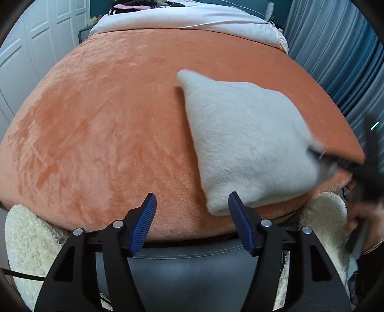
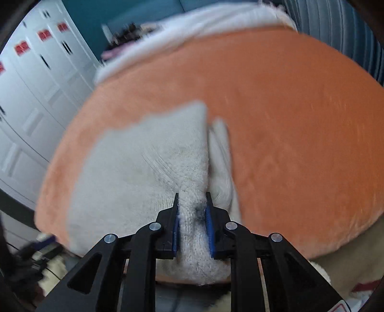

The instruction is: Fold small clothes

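Left tool [image 1: 192,216]: nearest the left wrist lens; blue-padded fingers [image 1: 146,220] spread apart, gripping nothing, poised over the near edge of the bed.
Right tool [image 2: 192,223]: clenched on a bunched fold of the white knit garment [image 2: 134,168]; in the left wrist view it appears blurred at 4 o'clock [image 1: 348,165].
White knit garment: seen from the left wrist [image 1: 244,144], a pale, roughly folded panel lying on the orange blanket [image 1: 108,120], running from centre toward 4 o'clock; its near corner sits just beside the left tool's right-hand finger.
Orange blanket: plush cover over the bed, filling most of both views.
White bedding [image 1: 187,21]: at 12 o'clock, beyond the blanket.
Cream fleece [image 1: 26,244]: at 8 o'clock, below the bed edge.
Closet doors [image 2: 36,96]: white panels at 9 o'clock in the right wrist view.
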`<state>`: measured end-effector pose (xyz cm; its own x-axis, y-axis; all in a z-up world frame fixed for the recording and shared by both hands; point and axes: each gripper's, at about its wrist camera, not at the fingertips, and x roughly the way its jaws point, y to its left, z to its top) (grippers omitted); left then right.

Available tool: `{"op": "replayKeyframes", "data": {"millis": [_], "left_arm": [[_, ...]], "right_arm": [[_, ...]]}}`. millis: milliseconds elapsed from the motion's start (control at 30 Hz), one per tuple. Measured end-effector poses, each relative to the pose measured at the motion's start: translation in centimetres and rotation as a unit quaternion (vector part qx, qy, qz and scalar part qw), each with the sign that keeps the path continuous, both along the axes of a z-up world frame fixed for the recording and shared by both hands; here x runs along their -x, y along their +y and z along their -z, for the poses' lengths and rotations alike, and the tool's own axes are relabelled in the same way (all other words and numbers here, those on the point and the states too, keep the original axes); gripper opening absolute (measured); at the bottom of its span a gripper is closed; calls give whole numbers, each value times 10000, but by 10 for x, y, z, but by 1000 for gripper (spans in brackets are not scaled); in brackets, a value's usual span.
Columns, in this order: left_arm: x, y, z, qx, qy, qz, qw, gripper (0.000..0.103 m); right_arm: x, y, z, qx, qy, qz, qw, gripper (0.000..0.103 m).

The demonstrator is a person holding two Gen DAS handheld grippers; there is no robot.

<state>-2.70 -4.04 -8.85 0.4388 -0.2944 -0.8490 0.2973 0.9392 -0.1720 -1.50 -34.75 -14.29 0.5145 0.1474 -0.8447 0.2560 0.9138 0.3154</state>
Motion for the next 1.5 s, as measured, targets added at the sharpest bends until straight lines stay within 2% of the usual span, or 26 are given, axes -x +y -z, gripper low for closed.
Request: {"op": "replayKeyframes", "data": {"millis": [100, 167, 233, 267, 333, 467, 567, 600, 633, 667, 700, 733, 767, 833, 900, 967, 1000, 1033, 1100, 1133, 1167, 1200, 1233, 1333, 1433, 1500], "left_arm": [[-2, -1, -3, 81, -49, -43, 9999, 70], [-6, -1, -8, 330, -54, -118, 9994, 77], [-16, -7, -14, 541, -33, -168, 9984, 84], [-22, -11, -15, 617, -8, -192, 9979, 91], [-39, -22, -11, 757, 98, -195, 9969, 94], [-74, -39, 16, 797, 525, -351, 9948, 94], [-93, -44, 42, 1121, 980, -379, 9881, 96], [-100, -43, 52, 1304, 1219, -414, 9831, 95], [-103, -40, 58, 1503, 1380, -466, 9779, 90], [-105, -37, 59, 1777, 1482, -489, 9716, 73], [-105, -35, 55, 1792, 1466, -529, 9714, 68], [-103, -34, 44, 1786, 1295, -470, 9742, 53], [-101, -35, 32, 1743, 1134, -368, 9774, 47], [-92, -28, 1, 1792, 736, -264, 9807, 45], [-84, -14, -27, 1873, 369, -298, 9812, 45], [-80, 4, -38, 1955, 236, -345, 9798, 50], [-80, 8, -34, 1841, 226, -337, 9821, 53], [-81, 8, -23, 1564, 232, -271, 9871, 60], [-82, 2, 9, 882, 379, -243, 9951, 61], [-82, 2, 28, 460, 489, -321, 9972, 60], [-79, 6, 37, 480, 445, -361, 9972, 63], [-75, 11, 39, 683, 321, -437, 9962, 67], [-74, 21, 40, 765, 344, -595, 9947, 76], [-81, 32, 51, 1128, 700, -846, 9875, 90], [-97, 39, 63, 1602, 1193, -968, 9750, 91], [-102, 41, 66, 1776, 1377, -941, 9699, 87]], "right_arm": [[14, -6, -21, -292, -387, 236, 9985, 28], [21, -12, -37, -203, -627, 434, 9969, 42], [23, -19, -48, -90, -787, 525, 9955, 71], [22, -25, -50, -119, -824, 527, 9951, 77], [10, -29, -40, -268, -649, 422, 9966, 85], [-14, -20, 3, -539, 102, 329, 9980, 85], [-17, -22, 20, -1162, 51, 511, 9919, 87], [-18, -23, 21, -1396, -50, 571, 9885, 87], [-19, -24, 22, -1569, -96, 556, 9860, 75], [-24, -23, 22, -1714, -125, 527, 9837, 66], [-28, -20, 15, -1616, -191, 519, 9853, 49], [-31, -16, 3, -1505, -318, 447, 9871, 38], [-31, -9, -18, -1415, -592, 325, 9876, 37], [-23, 5, -58, -1408, -1174, -8, 9831, 34], [-13, 19, -86, -1315, -1611, -253, 9778, 34], [-8, 21, -80, -1440, -1688, -249, 9748, 34], [-12, 17, -57, -1584, -1468, -149, 9763, 36], [-16, 14, -36, -1727, -1203, -28, 9776, 38], [-28, 10, 22, -1983, -314, 365, 9790, 39], [-26, 9, 35, -2138, -260, 484, 9753, 43], [-21, 7, 35, -2323, -545, 618, 9691, 49], [-23, 8, 32, -2355, -580, 710, 9675, 56], [-26, 8, 31, -2357, -513, 747, 9676, 61], [-38, 14, 29, -2256, -291, 681, 9714, 71], [-51, 27, 29, -2007, -132, 652, 9774, 82], [-51, 33, 25, -1846, -135, 679, 9804, 83]]}}
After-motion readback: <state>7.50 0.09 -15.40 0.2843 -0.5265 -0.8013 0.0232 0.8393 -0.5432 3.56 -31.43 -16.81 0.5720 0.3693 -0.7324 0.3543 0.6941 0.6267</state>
